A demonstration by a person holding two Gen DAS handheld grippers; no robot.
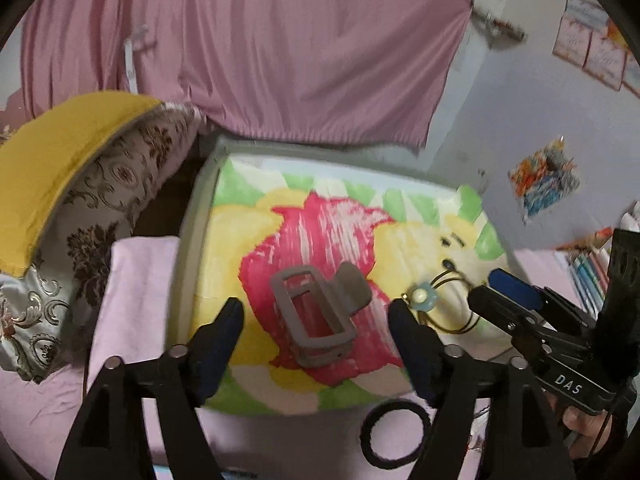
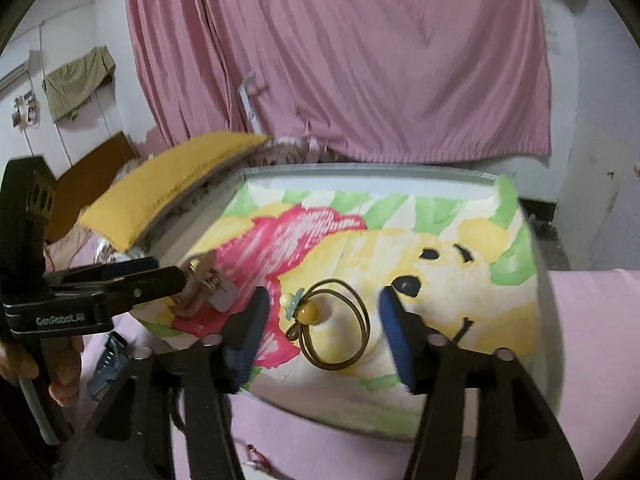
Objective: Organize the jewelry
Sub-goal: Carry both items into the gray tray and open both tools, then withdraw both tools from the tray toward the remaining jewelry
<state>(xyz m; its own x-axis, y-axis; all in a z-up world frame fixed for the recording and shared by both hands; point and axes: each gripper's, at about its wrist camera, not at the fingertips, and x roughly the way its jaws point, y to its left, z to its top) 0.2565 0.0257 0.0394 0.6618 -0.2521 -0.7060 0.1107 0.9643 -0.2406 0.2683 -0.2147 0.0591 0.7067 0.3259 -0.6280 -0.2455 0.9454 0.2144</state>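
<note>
my left gripper (image 2: 176, 280) hiding part of the hair clip (image 2: 208, 284) in the right view, black hair band (image 1: 394, 434) partly behind my finger, wall pictures (image 1: 592, 48) blurred, my hand (image 2: 60, 364) cut by the frame edge

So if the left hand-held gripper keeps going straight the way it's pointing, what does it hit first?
Most likely the grey hair claw clip, which lies between the open jaws of the left hand-held gripper on the painted tray. Depth is hard to judge here.
</note>
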